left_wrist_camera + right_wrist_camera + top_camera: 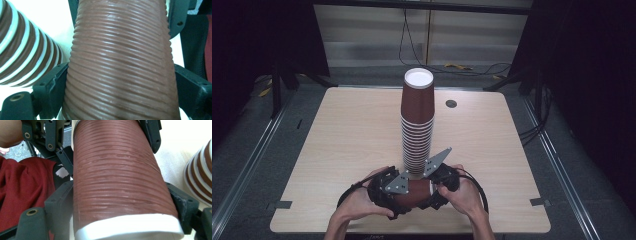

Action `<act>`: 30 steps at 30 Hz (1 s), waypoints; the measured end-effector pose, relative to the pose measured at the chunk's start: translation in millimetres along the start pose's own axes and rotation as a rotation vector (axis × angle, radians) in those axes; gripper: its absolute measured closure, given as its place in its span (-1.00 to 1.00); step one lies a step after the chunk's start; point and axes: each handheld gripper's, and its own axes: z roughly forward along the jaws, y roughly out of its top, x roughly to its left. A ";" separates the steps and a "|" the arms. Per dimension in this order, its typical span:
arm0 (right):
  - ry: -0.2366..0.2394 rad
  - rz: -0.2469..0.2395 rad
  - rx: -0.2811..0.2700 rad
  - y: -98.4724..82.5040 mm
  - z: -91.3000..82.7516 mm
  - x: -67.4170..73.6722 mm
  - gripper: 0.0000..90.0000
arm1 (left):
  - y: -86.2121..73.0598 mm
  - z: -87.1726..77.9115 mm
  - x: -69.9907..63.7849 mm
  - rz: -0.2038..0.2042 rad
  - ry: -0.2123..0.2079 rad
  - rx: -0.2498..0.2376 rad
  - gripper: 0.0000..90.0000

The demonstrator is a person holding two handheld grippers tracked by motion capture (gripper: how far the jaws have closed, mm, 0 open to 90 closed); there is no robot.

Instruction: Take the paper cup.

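Note:
A tall stack of upturned brown paper cups [417, 125] stands in the middle of the wooden table [337, 130]. Just in front of it a single ribbed brown cup [414, 194] lies level between both hands. My left gripper [403, 195] clamps it from the left, its jaws pressed against the cup's sides [121, 62]. From the right, my right gripper [428, 192] grips the same cup [120, 177] near its white rim. The stack's banded rims show beside the held cup [22, 50] [200, 175].
A round black grommet [451, 103] sits in the table behind the stack to the right. Metal rails run along the floor on both sides, and cables lie on the floor beyond the far edge. Red clothing [22, 190] is close behind the held cup.

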 end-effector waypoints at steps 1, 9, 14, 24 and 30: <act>0.000 0.000 0.000 0.0 0.0 0.0 -0.56 | 0.0 0.0 0.0 0.000 0.000 0.000 -0.76; 0.004 -0.017 -0.022 -0.1 -0.5 -0.1 -0.55 | -6.8 -6.1 1.8 -0.014 -0.016 -0.092 -0.75; 0.014 -0.010 -0.022 -0.1 -1.5 -0.1 -0.55 | -9.2 -8.3 2.0 -0.019 -0.019 -0.125 -0.75; 0.013 -0.022 -0.029 -1.0 -2.6 -1.4 -0.55 | -9.9 -9.6 2.8 -0.005 -0.017 -0.161 -0.75; 0.017 -0.024 -0.034 -1.6 -2.8 -1.2 -0.55 | -12.4 -14.7 4.0 -0.011 -0.029 -0.223 -0.72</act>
